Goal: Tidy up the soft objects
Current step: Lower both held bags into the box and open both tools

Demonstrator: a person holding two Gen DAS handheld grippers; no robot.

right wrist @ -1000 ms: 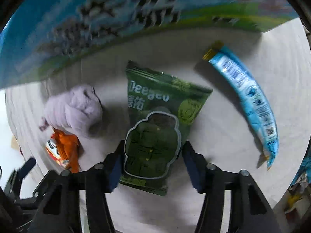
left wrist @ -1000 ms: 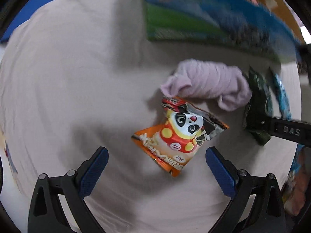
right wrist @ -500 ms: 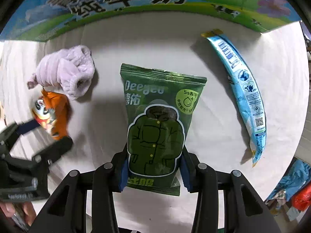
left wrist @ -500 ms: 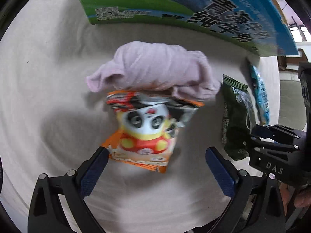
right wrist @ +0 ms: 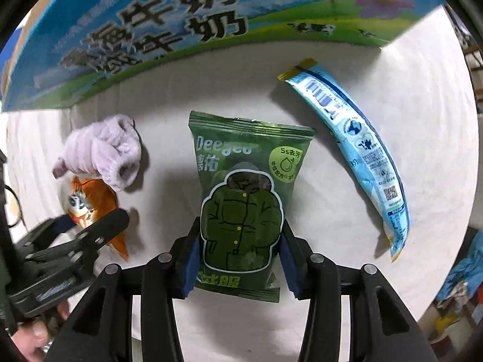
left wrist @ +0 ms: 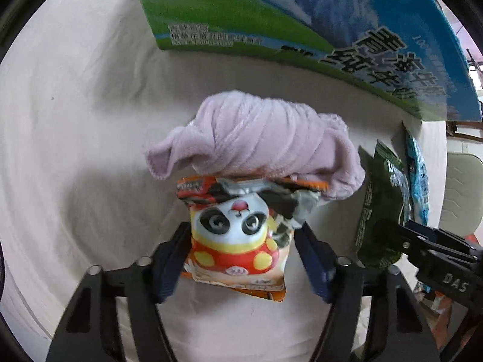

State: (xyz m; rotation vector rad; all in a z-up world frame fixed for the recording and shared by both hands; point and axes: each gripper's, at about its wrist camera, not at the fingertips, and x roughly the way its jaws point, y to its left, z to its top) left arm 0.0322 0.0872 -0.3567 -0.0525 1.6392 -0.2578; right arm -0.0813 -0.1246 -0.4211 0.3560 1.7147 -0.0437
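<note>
My left gripper (left wrist: 241, 250) is shut on the orange panda snack packet (left wrist: 238, 235), which lies on the beige cloth and touches a rolled lilac towel (left wrist: 256, 141) just beyond it. My right gripper (right wrist: 240, 256) is shut on the green Deeyeo packet (right wrist: 247, 187), gripping its lower half. In the right wrist view the towel (right wrist: 102, 150) and the panda packet (right wrist: 90, 199) lie at the left, with the left gripper (right wrist: 75, 235) over the packet. In the left wrist view the green packet (left wrist: 380, 199) sits at the right.
A big blue-and-green milk carton box (left wrist: 302, 24) stands along the far side, also in the right wrist view (right wrist: 181, 30). A long light-blue sachet (right wrist: 359, 150) lies right of the green packet. A grey chair (left wrist: 462, 193) and coloured bags (right wrist: 462, 286) lie beyond the right edge.
My left gripper moved forward over the panda packet and closed its jaws on it. My right gripper stayed closed on the green packet and edged a little closer to the box.
</note>
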